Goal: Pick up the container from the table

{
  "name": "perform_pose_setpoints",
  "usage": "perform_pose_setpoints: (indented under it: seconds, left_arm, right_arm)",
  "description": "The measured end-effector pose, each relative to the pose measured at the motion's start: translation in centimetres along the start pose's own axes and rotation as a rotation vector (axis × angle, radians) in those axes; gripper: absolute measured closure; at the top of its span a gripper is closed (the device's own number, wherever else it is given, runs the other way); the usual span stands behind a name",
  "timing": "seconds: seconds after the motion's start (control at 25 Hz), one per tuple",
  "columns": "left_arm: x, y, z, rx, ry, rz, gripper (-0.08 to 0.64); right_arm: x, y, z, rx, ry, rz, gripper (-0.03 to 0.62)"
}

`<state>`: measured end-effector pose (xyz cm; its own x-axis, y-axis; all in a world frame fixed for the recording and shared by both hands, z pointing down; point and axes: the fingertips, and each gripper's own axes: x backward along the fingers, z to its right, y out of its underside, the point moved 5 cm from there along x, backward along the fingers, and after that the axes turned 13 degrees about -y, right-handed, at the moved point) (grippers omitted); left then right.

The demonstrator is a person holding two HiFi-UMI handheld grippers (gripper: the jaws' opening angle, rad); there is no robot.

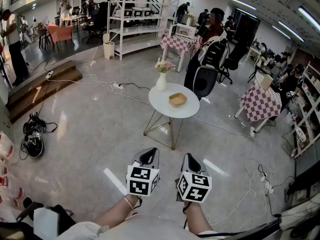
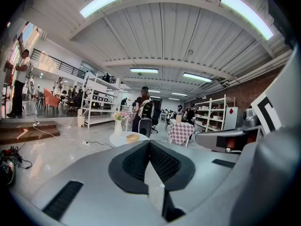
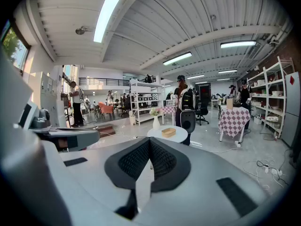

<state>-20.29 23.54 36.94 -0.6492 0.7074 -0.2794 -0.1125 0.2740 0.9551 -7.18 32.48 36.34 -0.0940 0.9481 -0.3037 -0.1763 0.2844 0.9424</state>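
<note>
The pickup has not begun: the shallow tan square container (image 1: 177,100) sits on the round white table (image 1: 161,109), well apart from the left hand-held gripper (image 1: 148,156) and right hand-held gripper (image 1: 192,160), both closed and empty.

Bright, even light falls from long ceiling strips (image 2: 112,0), which blow out white and streak the glossy floor (image 1: 114,180). Fisheye distortion bends all edges; corners vignette black. Distant background looks soft.
</note>
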Motion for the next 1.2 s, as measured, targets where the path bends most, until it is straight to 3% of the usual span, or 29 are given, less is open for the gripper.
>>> perform_pose_setpoints:
  seconds: [0.76, 1.2]
  left_arm:
    - [-1.4, -0.3, -2.3, -0.015, 0.056, -0.011, 0.543]
    - [-1.8, 0.4, -3.3, 0.005, 0.033, -0.016, 0.543]
  right_arm:
    - [-1.2, -0.1, -1.1, -0.062, 0.047, 0.038, 0.568]
    - [-0.5, 1.1, -0.1, -0.095, 0.111, 0.014, 0.568]
